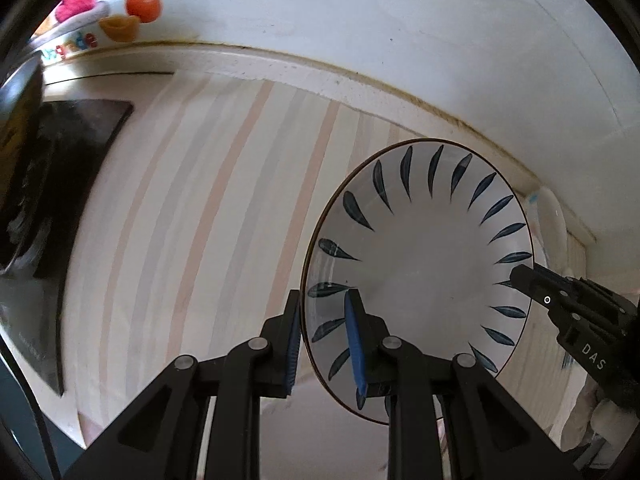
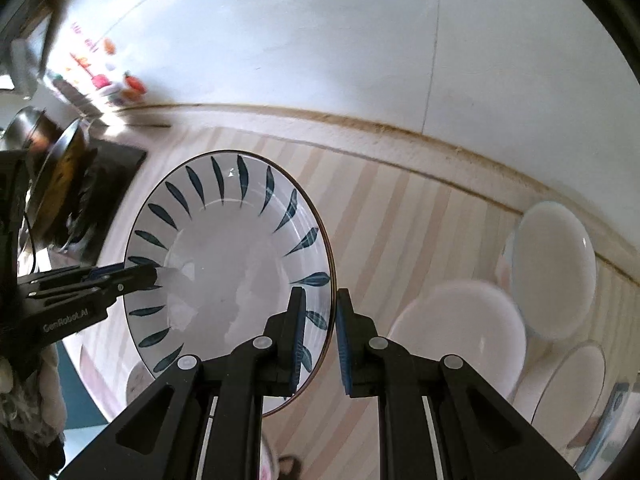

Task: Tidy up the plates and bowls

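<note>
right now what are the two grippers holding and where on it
Both hold the leaf-patterned plate by its rim, on opposite edges: the left gripper on one side, the right gripper on the other.

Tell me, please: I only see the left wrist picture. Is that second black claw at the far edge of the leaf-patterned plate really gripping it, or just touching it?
Observer: Gripping. In the right wrist view the right claw is shut on the plate at its rim, with one blue pad inside the rim and one outside.
Operator: And the white sliver peeking out behind the plate on my right, what is it?
Observer: Most likely one of the white dishes. The right view shows three plain ones close together on the striped cloth, beside the plate, near the wall.
</note>
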Motion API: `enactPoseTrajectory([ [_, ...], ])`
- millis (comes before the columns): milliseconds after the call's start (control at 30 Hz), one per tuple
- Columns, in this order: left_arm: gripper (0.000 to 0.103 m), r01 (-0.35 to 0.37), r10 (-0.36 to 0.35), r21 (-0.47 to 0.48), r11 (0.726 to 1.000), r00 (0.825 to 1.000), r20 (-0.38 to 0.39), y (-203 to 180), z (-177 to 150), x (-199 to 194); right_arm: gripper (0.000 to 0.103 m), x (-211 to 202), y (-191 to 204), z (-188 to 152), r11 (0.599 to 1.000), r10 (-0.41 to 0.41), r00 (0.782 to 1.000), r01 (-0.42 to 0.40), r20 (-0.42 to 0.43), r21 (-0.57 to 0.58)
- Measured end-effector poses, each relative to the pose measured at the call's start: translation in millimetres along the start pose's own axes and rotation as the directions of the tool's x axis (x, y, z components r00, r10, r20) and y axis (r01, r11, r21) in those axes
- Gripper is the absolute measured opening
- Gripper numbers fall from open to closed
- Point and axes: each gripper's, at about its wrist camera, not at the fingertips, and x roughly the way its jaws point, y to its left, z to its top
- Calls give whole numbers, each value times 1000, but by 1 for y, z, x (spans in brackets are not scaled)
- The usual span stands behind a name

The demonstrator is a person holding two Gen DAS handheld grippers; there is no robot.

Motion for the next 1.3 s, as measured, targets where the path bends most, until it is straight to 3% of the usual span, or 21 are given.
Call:
enactPoseTrajectory([
  [333,19,-16,15,-19,1000,999,-50,-3,-89,-8,16,-5,50,-85,997,81,995,-81,-53,1],
  [467,19,-22,19,-36,999,997,-78,2,-110,-1,16,-1,58,-113,995,103,992,-103,-77,1],
  [833,19,-64,60,-21,998,990,-125,-3,-124,30,16,29,64,-160,994,109,983,-108,-147,15],
  [1300,19,-108,106,-7,994,984,-143,-15,-126,50,16,40,57,-161,992,125,978,-120,-167,40],
])
